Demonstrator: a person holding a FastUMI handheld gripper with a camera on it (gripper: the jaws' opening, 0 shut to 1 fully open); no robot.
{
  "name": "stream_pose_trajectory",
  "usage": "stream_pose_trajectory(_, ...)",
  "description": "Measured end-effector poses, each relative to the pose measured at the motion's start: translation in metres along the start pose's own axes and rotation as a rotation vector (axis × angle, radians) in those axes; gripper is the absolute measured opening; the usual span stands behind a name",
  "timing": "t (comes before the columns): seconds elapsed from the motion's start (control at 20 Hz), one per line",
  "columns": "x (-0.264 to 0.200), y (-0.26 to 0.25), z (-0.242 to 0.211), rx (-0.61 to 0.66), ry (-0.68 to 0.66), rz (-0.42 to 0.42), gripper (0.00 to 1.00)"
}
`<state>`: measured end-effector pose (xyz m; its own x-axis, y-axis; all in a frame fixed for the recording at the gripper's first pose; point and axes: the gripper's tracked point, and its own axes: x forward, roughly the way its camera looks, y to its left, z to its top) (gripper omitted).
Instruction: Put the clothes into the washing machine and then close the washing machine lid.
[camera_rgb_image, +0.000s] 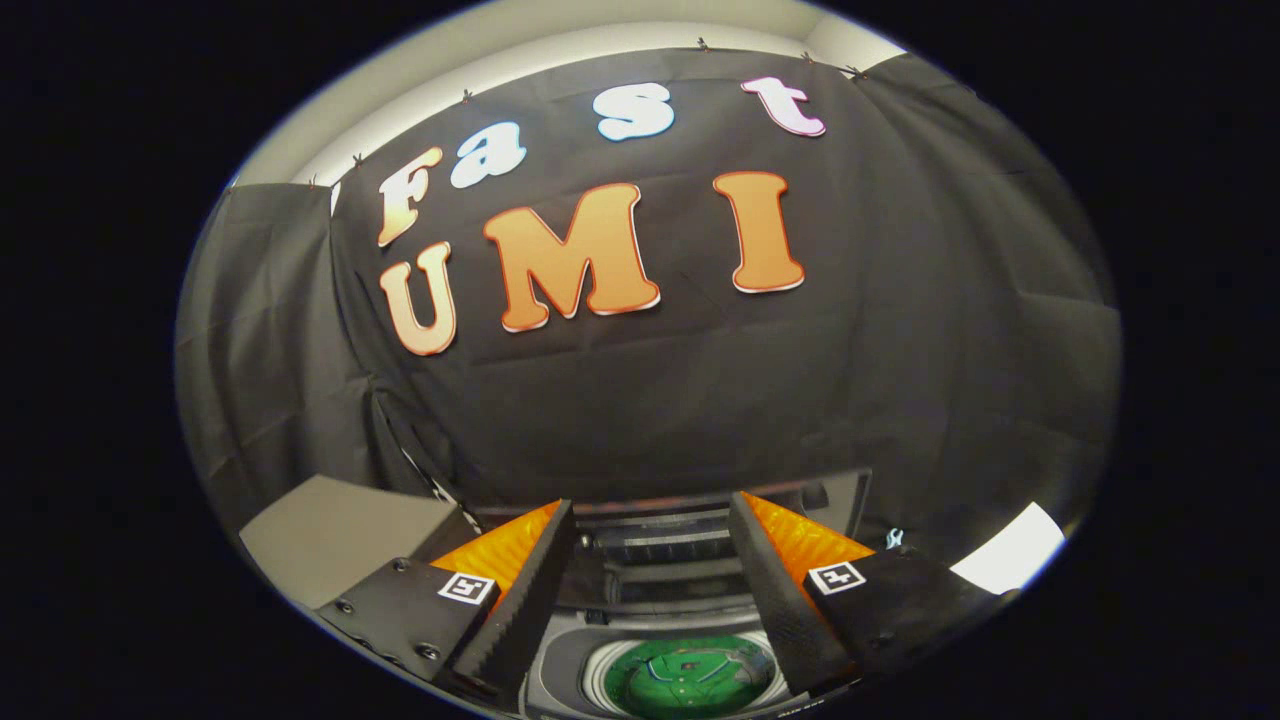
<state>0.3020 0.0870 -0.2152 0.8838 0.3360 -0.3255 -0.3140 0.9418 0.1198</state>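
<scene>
A green garment with white trim (690, 678) lies inside the round drum of the washing machine (562, 660), which sits low between my fingers. The drum's mouth is uncovered. Behind it a dark ribbed panel (655, 545) stands upright at the back of the machine; it looks like the raised lid, though I cannot tell for sure. My gripper (650, 505) hangs above the machine, open, with a wide gap and nothing held between the fingers. It points at the black booth wall (700, 400) beyond the machine.
A grey box-like block (335, 535) stands to the left of the machine, close to my left finger. A bright white patch (1010, 560) shows low to the right. The black cloth wall closes off the space behind and on both sides.
</scene>
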Motion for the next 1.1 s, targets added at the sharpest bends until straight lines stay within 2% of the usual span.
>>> stream_pose_trajectory(0.2,0.057,-0.012,0.015,-0.058,0.034,-0.029,0.98)
stream_pose_trajectory(0.5,0.129,-0.033,-0.033,-0.039,0.201,-0.086,0.99)
stream_pose_trajectory(0.7,0.146,-0.045,-0.053,-0.058,0.236,-0.125,0.99)
stream_pose_trajectory(0.85,0.145,-0.048,-0.053,-0.109,0.223,-0.128,0.97)
stream_pose_trajectory(1.1,0.140,-0.045,-0.052,-0.101,0.187,-0.112,0.97)
